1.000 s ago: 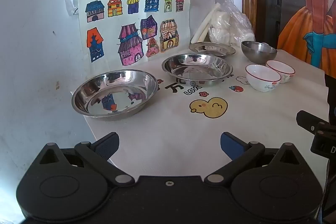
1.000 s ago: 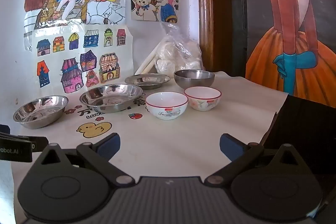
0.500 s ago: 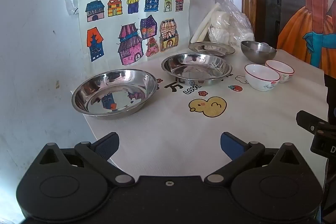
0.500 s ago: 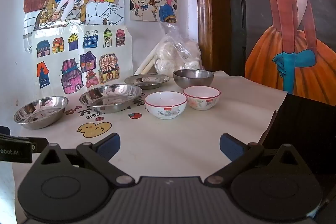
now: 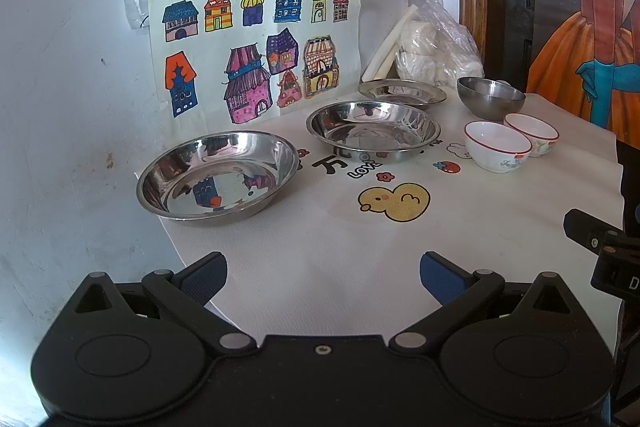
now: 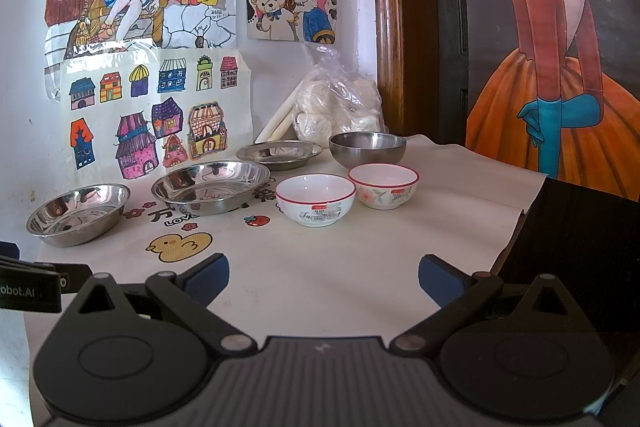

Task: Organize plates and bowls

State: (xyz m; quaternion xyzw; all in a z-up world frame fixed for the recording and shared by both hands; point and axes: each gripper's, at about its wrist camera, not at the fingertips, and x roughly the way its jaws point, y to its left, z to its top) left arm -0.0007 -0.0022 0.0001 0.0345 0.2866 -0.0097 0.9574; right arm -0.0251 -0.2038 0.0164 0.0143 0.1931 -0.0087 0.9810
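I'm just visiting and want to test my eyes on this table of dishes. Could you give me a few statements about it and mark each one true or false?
1. Both grippers, left gripper and right gripper, are open and empty. True.
2. The two white bowls are stacked. False: side by side.
3. Three metal plates lie separately. True.
4. The metal bowl holds food. False: it looks empty.

Right gripper (image 6: 324, 277) empty, jaws spread wide over the cloth (image 6: 360, 267). 12 o'clock: white bowl (image 6: 315, 199); floral bowl (image 6: 383, 185) just beside at 1. Steel bowl (image 6: 367, 148) behind. Three steel plates run 10 to 12.
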